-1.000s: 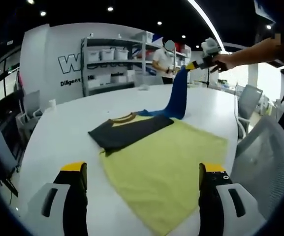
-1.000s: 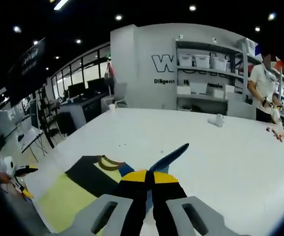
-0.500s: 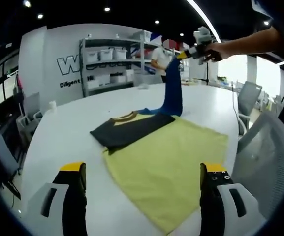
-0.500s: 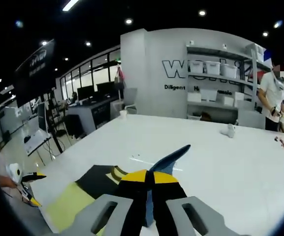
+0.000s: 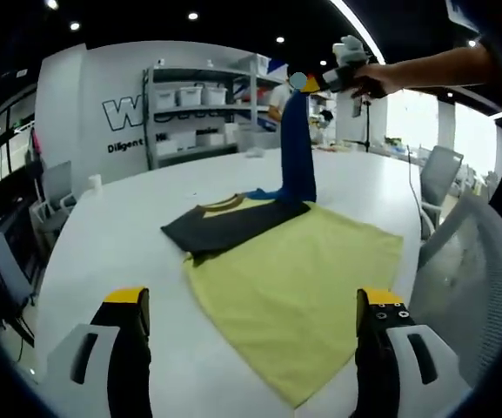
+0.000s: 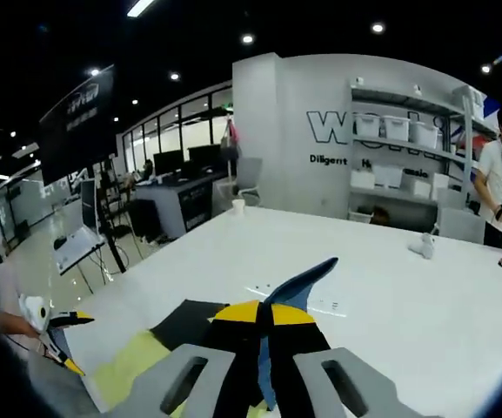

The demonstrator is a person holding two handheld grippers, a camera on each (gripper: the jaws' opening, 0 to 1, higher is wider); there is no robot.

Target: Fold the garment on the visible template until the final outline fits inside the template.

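Overhead, the right gripper [image 5: 324, 83] is clenched on the shirt's blue sleeve [image 5: 296, 144], lifted high at the table's [image 5: 111, 235] far side. Nearer, the left gripper [image 5: 251, 348] waits with jaws apart. The shirt [image 5: 229, 222] lies folded on the yellow template's [image 5: 294, 296] far left corner. Pulling further could drag the shirt off the template.

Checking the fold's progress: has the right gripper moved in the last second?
Yes. In the left gripper view the right gripper has risen against the shelving, lifting the blue sleeve upright.
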